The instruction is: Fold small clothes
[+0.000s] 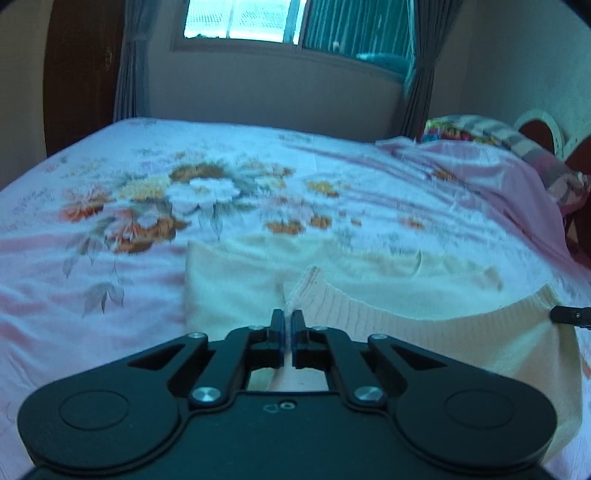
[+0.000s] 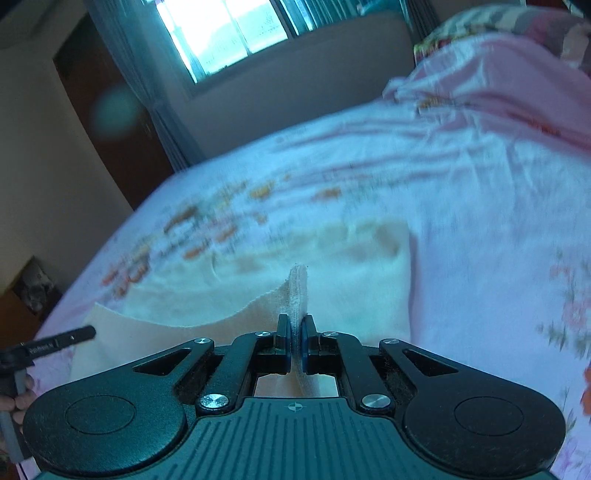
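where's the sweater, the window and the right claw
sweater [image 1: 236, 280], left wrist view, flat cream body left of the lifted hem
window [image 1: 236, 16], left wrist view, bright left pane
right claw [image 2: 294, 334], right wrist view, midway between fingertips pinching the ribbed hem

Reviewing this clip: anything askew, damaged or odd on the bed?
Nothing damaged. The cream knit garment has its ribbed hem lifted, pinched by the left gripper and right gripper. The pink floral bedsheet is wrinkled.
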`<state>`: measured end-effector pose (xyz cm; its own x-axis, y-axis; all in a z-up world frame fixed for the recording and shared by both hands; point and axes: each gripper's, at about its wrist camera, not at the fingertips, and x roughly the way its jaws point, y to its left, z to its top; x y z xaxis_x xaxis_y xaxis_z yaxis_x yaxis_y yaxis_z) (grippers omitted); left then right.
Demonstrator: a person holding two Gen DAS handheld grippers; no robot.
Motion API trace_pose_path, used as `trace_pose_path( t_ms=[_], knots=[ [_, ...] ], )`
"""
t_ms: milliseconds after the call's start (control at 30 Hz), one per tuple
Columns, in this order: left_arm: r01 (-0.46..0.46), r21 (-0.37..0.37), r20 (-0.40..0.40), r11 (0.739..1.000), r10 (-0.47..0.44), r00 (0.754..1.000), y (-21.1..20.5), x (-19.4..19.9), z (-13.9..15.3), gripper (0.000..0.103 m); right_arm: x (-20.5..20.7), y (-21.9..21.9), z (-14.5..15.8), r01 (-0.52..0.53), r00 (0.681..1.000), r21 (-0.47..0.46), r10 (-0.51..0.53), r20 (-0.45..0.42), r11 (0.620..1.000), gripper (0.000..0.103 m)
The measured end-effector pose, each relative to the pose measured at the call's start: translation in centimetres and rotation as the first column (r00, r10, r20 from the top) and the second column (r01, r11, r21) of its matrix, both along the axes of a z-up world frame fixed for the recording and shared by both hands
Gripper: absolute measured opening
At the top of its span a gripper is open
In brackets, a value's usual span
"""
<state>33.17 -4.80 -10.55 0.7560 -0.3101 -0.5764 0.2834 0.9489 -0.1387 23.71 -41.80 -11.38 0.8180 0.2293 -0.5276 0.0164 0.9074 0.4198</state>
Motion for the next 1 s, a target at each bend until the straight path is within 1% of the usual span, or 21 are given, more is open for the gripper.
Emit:
trace_pose_path(
  t_ms=[67,200,300,467,533,600,633,667,700,733,800,833,867,933,1000],
  knots=[
    [-0.009,-0.016,0.022,1.0,0.01,1.0,-0.2,0.7,0.8,0.002,0.5,-0.2,1.1,0.018,0.999,0.002,-0.018,0.037,1.0,0.004],
    [-0.045,-0.028,0.042,0.999,0.046,0.998,-0.8,3.8,1.7,0.002,3.7,-1.0,2.1,0.048,0.997,-0.01,-0.048,0.059,0.999,0.004],
    [-0.066,-0.006,0.052,0.998,0.066,0.996,-1.7,6.6,1.6,0.002,6.7,-1.6,1.9,0.07,0.996,-0.032,-0.068,0.057,0.997,0.004],
    [-0.123,0.026,0.022,0.992,0.122,0.992,-3.1,10.6,-1.1,0.002,11.9,-2.0,-0.5,0.121,0.993,-0.094,-0.119,0.022,0.988,0.004],
    [-0.136,0.062,-0.021,0.989,0.138,0.99,-3.7,12.0,-2.8,0.002,13.7,-2.0,-2.0,0.142,0.99,-0.105,-0.144,-0.012,0.984,0.004],
    [-0.129,0.114,-0.086,0.985,0.139,0.986,-4.3,13.1,-4.8,0.007,14.8,-1.7,-3.8,0.153,0.984,-0.162,-0.165,-0.062,0.975,0.005],
    [-0.141,0.143,-0.097,0.98,0.156,0.983,-4.4,13.2,-5.6,0.01,15.1,-1.5,-4.4,0.15,0.982,-0.182,-0.168,-0.089,0.972,0.005],
    [-0.15,0.156,-0.102,0.976,0.167,0.981,-4.2,13.0,-6.1,0.016,15.0,-1.5,-4.9,0.128,0.984,-0.16,-0.146,-0.105,0.979,0.005],
    [-0.146,0.156,-0.1,0.977,0.163,0.981,-3.9,12.8,-6.3,0.017,14.6,-1.3,-5.1,0.109,0.986,-0.133,-0.125,-0.114,0.985,0.005],
    [-0.143,0.153,-0.098,0.978,0.159,0.982,-3.6,12.4,-6.2,0.019,14.1,-1.1,-5.1,0.09,0.988,-0.127,-0.105,-0.117,0.988,0.005],
    [-0.127,0.153,-0.098,0.98,0.143,0.985,-3.1,11.7,-5.9,0.021,13.2,-0.6,-5.0,0.053,0.991,-0.165,-0.072,-0.109,0.985,0.005],
    [-0.122,0.165,-0.096,0.979,0.139,0.986,-3.0,11.3,-5.7,0.021,13.0,-0.6,-5.2,0.06,0.99,-0.18,-0.081,-0.113,0.982,0.005],
    [-0.121,0.174,-0.088,0.977,0.138,0.986,-2.9,10.9,-5.5,0.023,12.9,-0.9,-5.4,0.079,0.987,-0.172,-0.101,-0.123,0.982,0.005],
    [-0.1,0.171,-0.074,0.98,0.114,0.991,-2.5,9.9,-4.9,0.026,12.8,-2.0,-5.9,0.121,0.982,-0.131,-0.138,-0.128,0.984,0.005],
    [-0.087,0.175,-0.067,0.981,0.1,0.993,-2.6,9.4,-4.5,0.029,13.4,-2.1,-6.1,0.118,0.98,-0.133,-0.138,-0.146,0.984,0.005]
  ],
)
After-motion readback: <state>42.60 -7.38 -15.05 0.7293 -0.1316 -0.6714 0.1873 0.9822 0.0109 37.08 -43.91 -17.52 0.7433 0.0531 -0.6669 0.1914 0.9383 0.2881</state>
